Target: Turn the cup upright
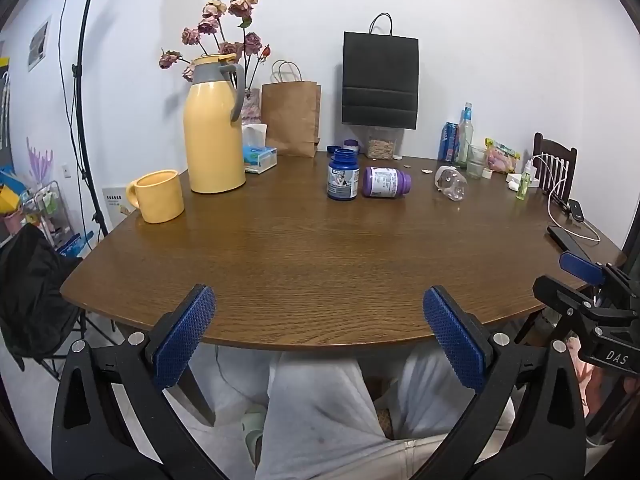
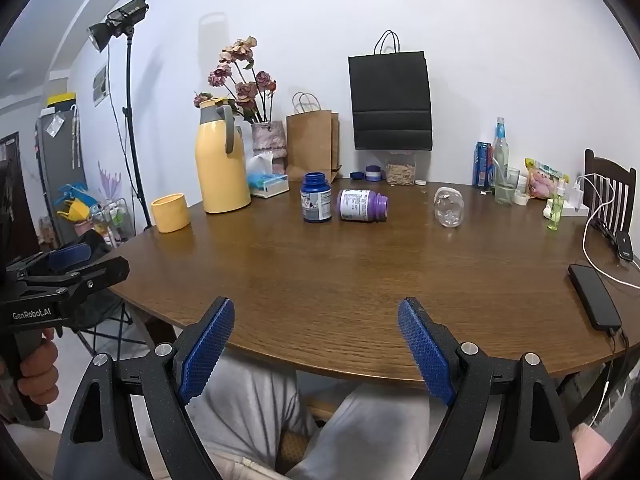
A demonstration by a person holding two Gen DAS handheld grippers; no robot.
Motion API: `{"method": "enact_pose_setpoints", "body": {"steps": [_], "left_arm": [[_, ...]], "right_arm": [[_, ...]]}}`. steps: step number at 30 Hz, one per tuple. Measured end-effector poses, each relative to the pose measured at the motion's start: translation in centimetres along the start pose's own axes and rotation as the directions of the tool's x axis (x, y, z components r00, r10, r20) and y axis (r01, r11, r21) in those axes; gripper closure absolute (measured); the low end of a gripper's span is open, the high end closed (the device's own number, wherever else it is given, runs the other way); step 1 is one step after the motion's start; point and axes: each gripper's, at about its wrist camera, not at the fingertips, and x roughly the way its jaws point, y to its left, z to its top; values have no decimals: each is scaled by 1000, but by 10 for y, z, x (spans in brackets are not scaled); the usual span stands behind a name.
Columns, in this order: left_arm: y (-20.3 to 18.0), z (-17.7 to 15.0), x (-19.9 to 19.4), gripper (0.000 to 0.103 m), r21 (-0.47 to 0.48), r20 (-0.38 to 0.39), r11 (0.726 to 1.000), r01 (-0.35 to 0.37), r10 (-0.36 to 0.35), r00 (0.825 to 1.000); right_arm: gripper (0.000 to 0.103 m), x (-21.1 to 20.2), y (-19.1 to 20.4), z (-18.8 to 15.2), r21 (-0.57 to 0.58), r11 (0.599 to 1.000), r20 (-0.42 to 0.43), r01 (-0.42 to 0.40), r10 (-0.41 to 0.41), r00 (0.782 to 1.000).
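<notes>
Both claws sat low at the near edge of the wooden surface (image 1: 320,256), over the person's lap in pale trousers. Left claw (image 1: 318,334) was spread wide, blue pads (image 1: 182,340) well apart, nothing between them. Right claw (image 2: 316,348) was the same: wide open, empty. Each showed in the other's view, the right claw (image 1: 584,276) at the right edge of the left wrist frame, the left claw (image 2: 68,264) at the left edge of the right wrist frame with a hand (image 2: 38,372) on its grip. The task's thing, a clear glass cup (image 2: 449,207), lay on its side right of centre in the frame, far across the surface, well apart from both claws; in the left wrist view the cup (image 1: 452,182) was right of centre too. Left of it lay a purple bottle (image 2: 362,205) on its side, just beside an upright blue bottle (image 2: 316,198) with no cap. Further left stood a yellow thermos jug (image 2: 220,160) and a yellow mug (image 2: 171,213), upright. Tissue box (image 2: 267,182), brown paper bag (image 2: 312,144) and black paper bag (image 2: 390,100) were at the back by the wall. A dark phone (image 2: 596,296) with a cable lay at the right edge of the frame.
</notes>
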Motion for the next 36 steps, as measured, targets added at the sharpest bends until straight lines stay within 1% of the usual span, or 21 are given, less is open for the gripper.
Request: {"method": "enact_pose_setpoints", "body": {"steps": [1, 4, 8, 10, 36], "left_arm": [[2, 0, 5, 0, -7, -10, 1000, 4, -4, 1000], [5, 1, 4, 0, -9, -10, 1000, 5, -6, 1000], [8, -6, 7, 0, -9, -8, 1000, 3, -3, 1000], [10, -7, 7, 0, -9, -9, 1000, 3, -3, 1000], [6, -3, 9, 0, -3, -12, 1000, -3, 3, 1000]], "right_arm": [[15, 0, 0, 0, 0, 1000, 1, 0, 0, 1000], [15, -2, 0, 0, -8, 1000, 28, 1, 0, 1000], [15, -6, 4, -2, -11, 1000, 25, 0, 1, 1000], [15, -2, 2, 0, -9, 1000, 24, 1, 0, 1000], [15, 1, 0, 2, -5, 1000, 15, -3, 3, 1000]]}}
